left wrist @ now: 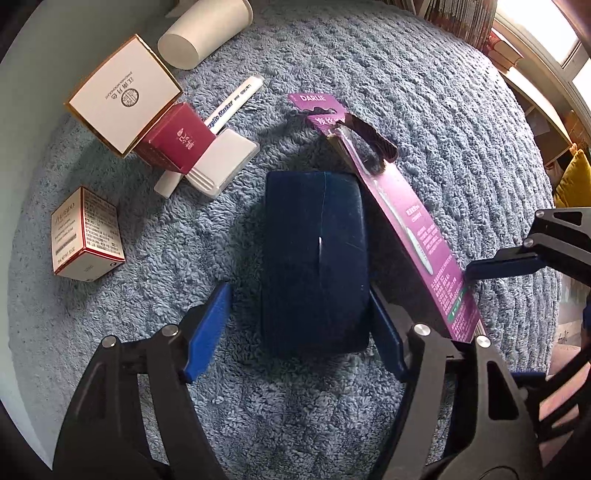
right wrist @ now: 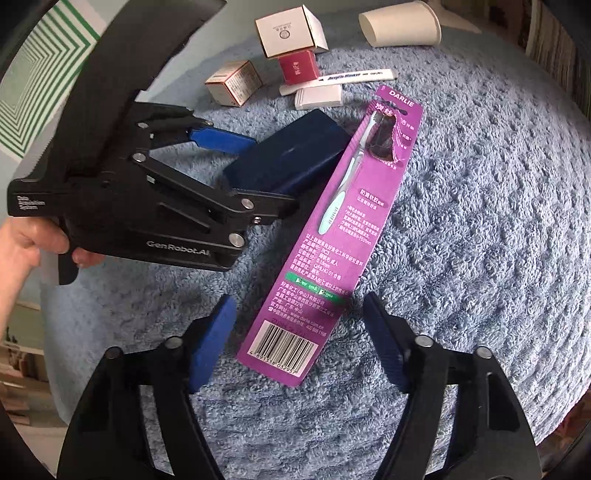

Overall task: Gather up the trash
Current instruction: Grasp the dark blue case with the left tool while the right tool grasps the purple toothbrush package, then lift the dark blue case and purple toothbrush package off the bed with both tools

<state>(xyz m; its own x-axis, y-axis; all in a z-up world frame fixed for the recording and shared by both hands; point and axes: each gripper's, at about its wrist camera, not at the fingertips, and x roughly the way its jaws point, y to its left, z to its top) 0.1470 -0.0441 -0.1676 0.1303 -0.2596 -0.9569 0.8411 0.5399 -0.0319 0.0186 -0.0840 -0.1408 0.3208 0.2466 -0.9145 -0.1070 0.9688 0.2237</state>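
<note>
A torn purple Darlie toothbrush package [right wrist: 332, 236] lies on the blue fluffy rug, leaning on a dark blue case [right wrist: 288, 158]. In the left wrist view the package [left wrist: 413, 221] rests against the case's [left wrist: 314, 258] right side. My left gripper [left wrist: 299, 328] is open, its fingers on either side of the case's near end; it also shows in the right wrist view [right wrist: 255, 173]. My right gripper [right wrist: 299, 339] is open, its fingers either side of the package's barcode end. One right fingertip [left wrist: 498, 264] shows in the left wrist view.
Farther back lie a white paper cup [left wrist: 207, 33] on its side, a white box with gold edges [left wrist: 122, 96], a dark red box [left wrist: 177, 142], a small red-and-cream box [left wrist: 86, 236], a white marker [left wrist: 236, 101] and a white ribbed piece [left wrist: 221, 162]. Shelves stand at the right.
</note>
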